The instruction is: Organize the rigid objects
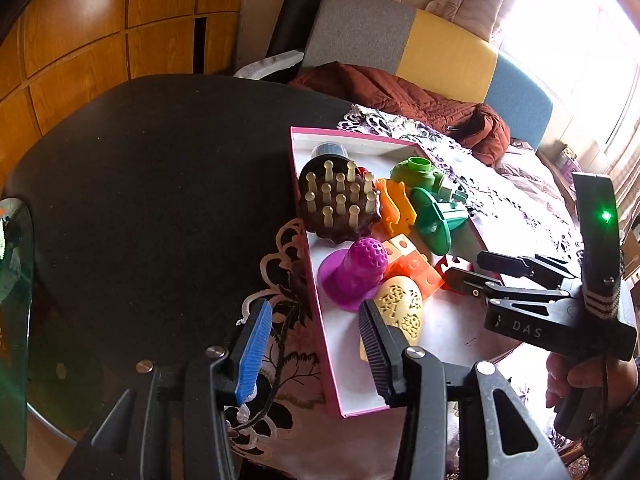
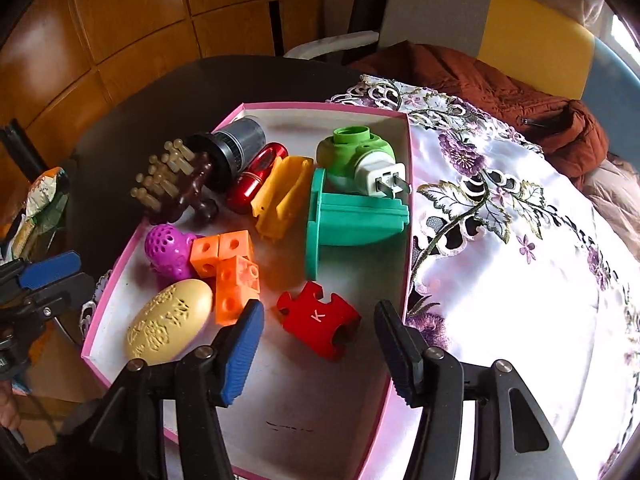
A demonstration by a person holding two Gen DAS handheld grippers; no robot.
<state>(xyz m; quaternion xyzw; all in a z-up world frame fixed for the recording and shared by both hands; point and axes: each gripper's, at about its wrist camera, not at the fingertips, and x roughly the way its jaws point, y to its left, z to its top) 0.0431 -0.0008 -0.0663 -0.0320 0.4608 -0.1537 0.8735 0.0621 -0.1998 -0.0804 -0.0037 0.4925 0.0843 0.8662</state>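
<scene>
A white box with a pink rim (image 1: 316,300) (image 2: 120,256) holds several toys. Among them are a brown peg massager (image 2: 172,188), a purple perforated piece (image 2: 168,252), orange cubes (image 2: 232,272), a cream oval (image 2: 168,320), a teal spool (image 2: 352,224) and a green plug (image 2: 356,156). A red puzzle piece marked K (image 2: 320,320) (image 1: 450,264) lies on the box floor. My right gripper (image 2: 320,344) (image 1: 470,270) stands open around it, pads clear of it. My left gripper (image 1: 316,344) (image 2: 60,280) is open and straddles the box's left wall, its black finger beside the cream oval (image 1: 400,308).
The box rests on a flowered embroidered cloth (image 2: 500,240) over a dark round table (image 1: 140,180). Behind it stands a grey, yellow and blue chair (image 1: 440,52) with a brown jacket (image 1: 400,96). A glass edge (image 1: 16,280) shows at the far left. A hand (image 1: 572,376) holds the right gripper.
</scene>
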